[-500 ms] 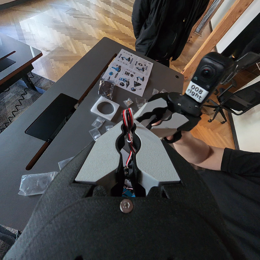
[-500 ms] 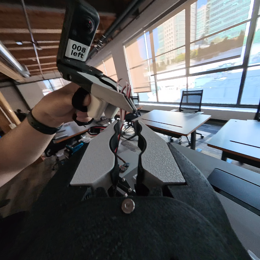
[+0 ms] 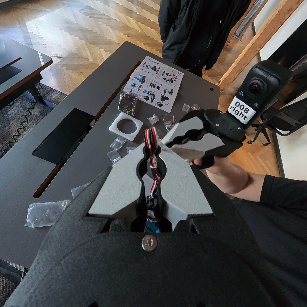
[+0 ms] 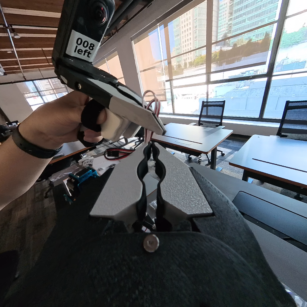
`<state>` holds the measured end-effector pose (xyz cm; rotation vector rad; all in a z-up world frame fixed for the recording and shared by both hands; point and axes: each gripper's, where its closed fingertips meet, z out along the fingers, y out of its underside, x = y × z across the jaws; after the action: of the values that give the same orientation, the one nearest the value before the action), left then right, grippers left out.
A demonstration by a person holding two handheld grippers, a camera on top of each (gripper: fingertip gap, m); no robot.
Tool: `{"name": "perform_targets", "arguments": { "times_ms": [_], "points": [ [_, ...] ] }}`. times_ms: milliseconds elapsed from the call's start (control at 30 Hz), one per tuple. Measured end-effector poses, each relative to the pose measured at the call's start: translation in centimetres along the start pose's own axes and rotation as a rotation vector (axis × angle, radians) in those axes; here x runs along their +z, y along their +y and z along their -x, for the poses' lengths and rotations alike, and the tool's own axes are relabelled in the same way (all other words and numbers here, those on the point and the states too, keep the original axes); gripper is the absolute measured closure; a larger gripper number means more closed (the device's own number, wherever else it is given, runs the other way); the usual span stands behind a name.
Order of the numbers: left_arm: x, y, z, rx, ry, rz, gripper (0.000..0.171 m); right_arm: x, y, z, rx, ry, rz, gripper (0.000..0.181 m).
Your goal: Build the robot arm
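Note:
My left gripper (image 3: 150, 147) is shut on a bundle of red, white and black wires (image 3: 150, 134) that loops out above its tips. The wires run down between its fingers to a blue metal part (image 3: 151, 228) below. My right gripper (image 4: 150, 146) has its tips pinched together on the same wires (image 4: 148, 134), just under the left gripper (image 4: 161, 131). In the left wrist view the right gripper (image 3: 166, 143) comes in from the right, tips touching the left one's. A blue servo bracket (image 4: 79, 181) and a black connector (image 4: 113, 153) hang below the left hand.
The dark grey table (image 3: 83, 103) carries an instruction sheet (image 3: 154, 84), a white foam square with a round hole (image 3: 126, 125), a black foil bag (image 3: 127, 103), several small clear bags (image 3: 116, 155) and a larger clear bag (image 3: 44, 212). A person in a black coat (image 3: 199, 33) stands at the far end. The grippers are tip to tip, or close to it.
The right gripper's jaws, apart half a second ago, have closed onto the wires. The two grippers have come closer together; the left still holds the bundle.

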<state>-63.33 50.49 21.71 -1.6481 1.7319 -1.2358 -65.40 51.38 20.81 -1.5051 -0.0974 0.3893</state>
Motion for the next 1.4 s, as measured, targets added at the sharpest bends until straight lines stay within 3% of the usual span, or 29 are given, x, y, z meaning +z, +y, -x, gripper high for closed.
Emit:
{"name": "perform_targets", "arguments": {
  "times_ms": [133, 267, 467, 667, 967, 1400],
  "points": [
    [-0.1, 0.0, 0.0, 0.003, -0.002, 0.0, 0.169, -1.0, -0.8, -0.3, 0.033, -0.038, -0.037, 0.181],
    [0.1, -0.1, 0.2, -0.006, -0.004, 0.002, 0.169, -0.5, -0.6, 0.4, 0.005, -0.008, 0.011, 0.16],
    [0.3, 0.0, 0.2, -0.008, -0.004, 0.001, 0.169, 0.4, 0.6, 0.0, -0.043, 0.071, 0.076, 0.167],
    [0.2, 0.1, -0.1, -0.006, 0.006, 0.001, 0.169, 0.0, 0.4, 0.3, 0.026, 0.002, 0.044, 0.173],
    [0.3, 0.1, -0.8, 0.018, 0.038, 0.012, 0.169, -0.5, 0.2, 1.1, 0.248, -0.29, -0.025, 0.175],
    [0.2, 0.3, -1.9, -0.02, 0.207, 0.0, 0.169, -1.2, 0.2, 1.6, 0.691, -0.964, 0.041, 0.175]
  ]
}}
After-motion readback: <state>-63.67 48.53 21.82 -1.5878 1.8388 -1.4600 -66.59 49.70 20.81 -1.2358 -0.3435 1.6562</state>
